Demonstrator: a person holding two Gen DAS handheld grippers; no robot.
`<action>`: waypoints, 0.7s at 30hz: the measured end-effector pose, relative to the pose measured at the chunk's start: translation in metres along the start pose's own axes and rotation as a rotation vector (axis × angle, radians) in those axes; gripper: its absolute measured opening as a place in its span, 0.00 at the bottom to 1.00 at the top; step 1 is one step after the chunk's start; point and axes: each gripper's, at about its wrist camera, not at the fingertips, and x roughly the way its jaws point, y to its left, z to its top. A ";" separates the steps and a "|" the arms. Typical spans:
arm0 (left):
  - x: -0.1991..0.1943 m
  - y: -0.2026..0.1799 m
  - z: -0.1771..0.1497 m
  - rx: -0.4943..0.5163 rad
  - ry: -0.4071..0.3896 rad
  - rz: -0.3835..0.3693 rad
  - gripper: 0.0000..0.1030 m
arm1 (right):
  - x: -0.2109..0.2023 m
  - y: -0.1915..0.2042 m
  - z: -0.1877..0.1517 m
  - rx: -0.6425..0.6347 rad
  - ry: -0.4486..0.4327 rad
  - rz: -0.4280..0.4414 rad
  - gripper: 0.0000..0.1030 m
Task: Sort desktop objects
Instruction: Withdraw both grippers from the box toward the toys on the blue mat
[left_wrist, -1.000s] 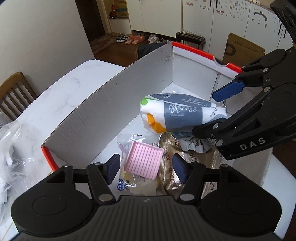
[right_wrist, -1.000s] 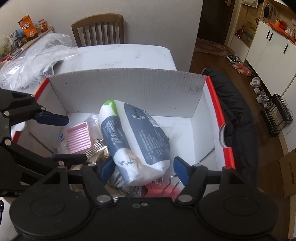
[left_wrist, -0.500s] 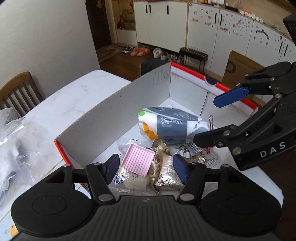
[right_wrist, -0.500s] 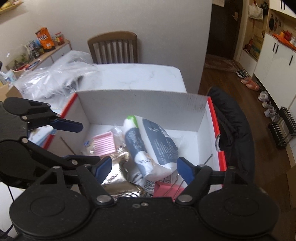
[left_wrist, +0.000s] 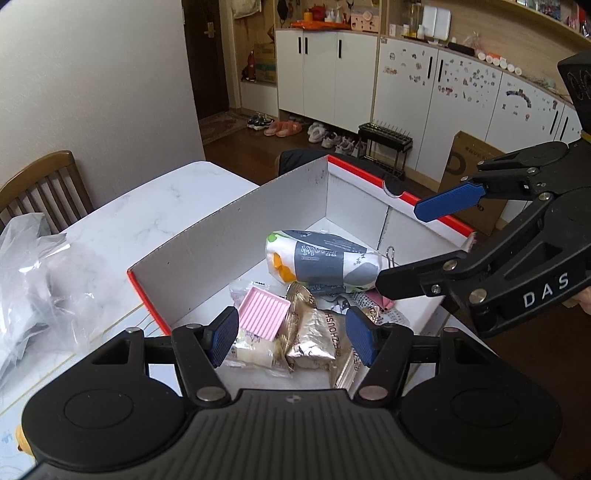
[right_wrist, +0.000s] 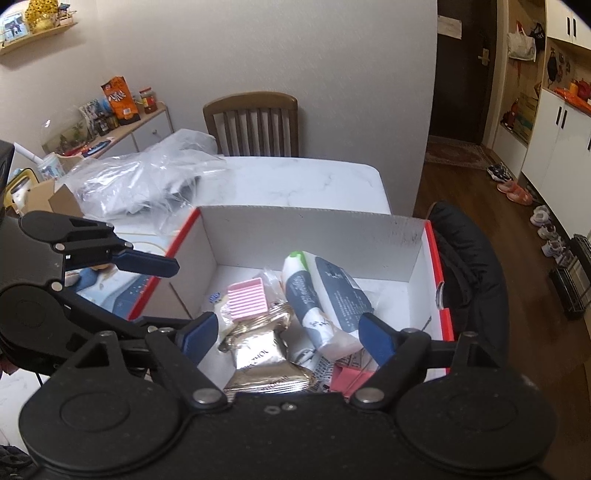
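A white cardboard box with red rims (left_wrist: 280, 206) (right_wrist: 314, 229) stands on the marble table. Inside lie a grey-and-white tissue pack (left_wrist: 325, 260) (right_wrist: 325, 299), a pink ribbed block (left_wrist: 263, 313) (right_wrist: 246, 298), a gold foil snack pack (left_wrist: 314, 338) (right_wrist: 260, 354), a clear wrapped snack (left_wrist: 255, 350) and a pink clip (right_wrist: 349, 378). My left gripper (left_wrist: 291, 336) is open and empty above the box's near end. My right gripper (right_wrist: 286, 338) is open and empty above the box; it also shows at the right of the left wrist view (left_wrist: 417, 243).
A crumpled clear plastic bag (left_wrist: 40, 280) (right_wrist: 144, 181) lies on the table beside the box. A wooden chair (right_wrist: 251, 123) stands at the table's far end. A black jacket (right_wrist: 465, 266) hangs by the box's right side. The left gripper also shows in the right wrist view (right_wrist: 159, 291).
Both grippers have risen and pulled back from the box, so more of the room and table shows. Both stayed open and empty. The objects in the box have not moved.
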 end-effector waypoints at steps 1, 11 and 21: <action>-0.003 0.000 -0.002 -0.003 -0.004 0.004 0.61 | -0.001 0.002 0.000 -0.004 -0.005 0.004 0.81; -0.037 0.010 -0.021 -0.043 -0.052 0.009 0.73 | -0.012 0.027 0.003 -0.018 -0.063 0.040 0.90; -0.067 0.044 -0.055 -0.110 -0.076 0.022 0.88 | -0.008 0.069 0.003 -0.006 -0.070 0.055 0.93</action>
